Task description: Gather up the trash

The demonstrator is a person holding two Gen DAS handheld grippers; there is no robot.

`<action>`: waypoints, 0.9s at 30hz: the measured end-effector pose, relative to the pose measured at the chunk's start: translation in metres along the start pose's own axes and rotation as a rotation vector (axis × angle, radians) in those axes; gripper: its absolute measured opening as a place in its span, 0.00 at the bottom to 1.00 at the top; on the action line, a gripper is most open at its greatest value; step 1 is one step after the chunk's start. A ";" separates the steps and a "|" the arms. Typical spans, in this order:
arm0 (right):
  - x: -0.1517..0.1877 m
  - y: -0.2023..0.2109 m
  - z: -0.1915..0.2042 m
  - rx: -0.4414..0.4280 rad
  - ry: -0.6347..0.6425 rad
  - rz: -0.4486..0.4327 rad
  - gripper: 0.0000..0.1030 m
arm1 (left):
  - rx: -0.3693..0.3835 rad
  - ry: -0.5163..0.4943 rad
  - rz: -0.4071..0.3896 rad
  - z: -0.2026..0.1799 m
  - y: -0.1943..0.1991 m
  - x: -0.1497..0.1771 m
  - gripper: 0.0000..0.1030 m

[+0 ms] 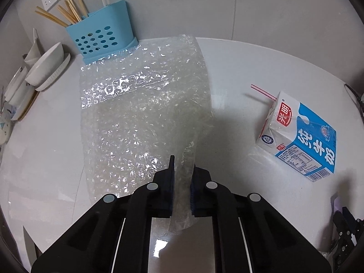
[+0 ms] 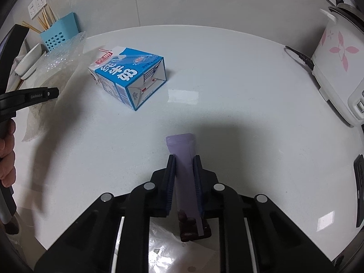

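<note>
Left wrist view shows my left tongs (image 1: 182, 177) clamped on the near edge of a sheet of bubble wrap (image 1: 145, 104), which spreads forward over the white desk (image 1: 261, 68) toward a blue utensil holder (image 1: 102, 41) full of chopsticks (image 1: 66, 14). White bowls (image 1: 45, 66) sit stacked at the left edge. To the right of the wrap, well apart from it, a blue-and-white milk carton (image 1: 300, 134) lies on its side with a red-striped straw (image 1: 262, 91) poking from its top.

On the right wrist view, my right tongs (image 2: 184, 177) are closed on a slim purple packet (image 2: 184, 159), its free end sticking out forward above the desk. The carton lies ahead and to the left, and a white rice cooker (image 2: 336, 68) with pink flower prints stands at the far right.
</note>
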State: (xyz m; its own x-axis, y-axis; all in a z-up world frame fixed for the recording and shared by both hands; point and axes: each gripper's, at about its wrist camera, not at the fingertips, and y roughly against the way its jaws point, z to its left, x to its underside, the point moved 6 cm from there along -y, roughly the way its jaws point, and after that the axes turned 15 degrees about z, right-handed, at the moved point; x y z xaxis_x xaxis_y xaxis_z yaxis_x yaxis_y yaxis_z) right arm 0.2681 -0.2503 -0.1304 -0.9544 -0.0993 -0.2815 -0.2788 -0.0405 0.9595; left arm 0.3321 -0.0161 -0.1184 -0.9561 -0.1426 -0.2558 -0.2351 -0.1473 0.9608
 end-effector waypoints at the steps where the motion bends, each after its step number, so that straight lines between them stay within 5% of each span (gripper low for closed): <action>1: 0.000 0.002 -0.001 -0.001 -0.005 -0.006 0.15 | 0.003 -0.001 0.003 0.000 0.003 0.004 0.09; 27: 0.053 0.113 0.020 -0.023 -0.024 -0.223 0.15 | 0.152 -0.081 -0.192 0.018 0.130 0.109 0.09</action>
State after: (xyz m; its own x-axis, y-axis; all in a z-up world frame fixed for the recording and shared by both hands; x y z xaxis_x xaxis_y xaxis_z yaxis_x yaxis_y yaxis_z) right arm 0.1843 -0.2398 -0.0365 -0.8718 -0.0612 -0.4860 -0.4810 -0.0811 0.8730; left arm 0.1944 -0.0333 -0.0194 -0.9007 -0.0462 -0.4319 -0.4318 -0.0146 0.9019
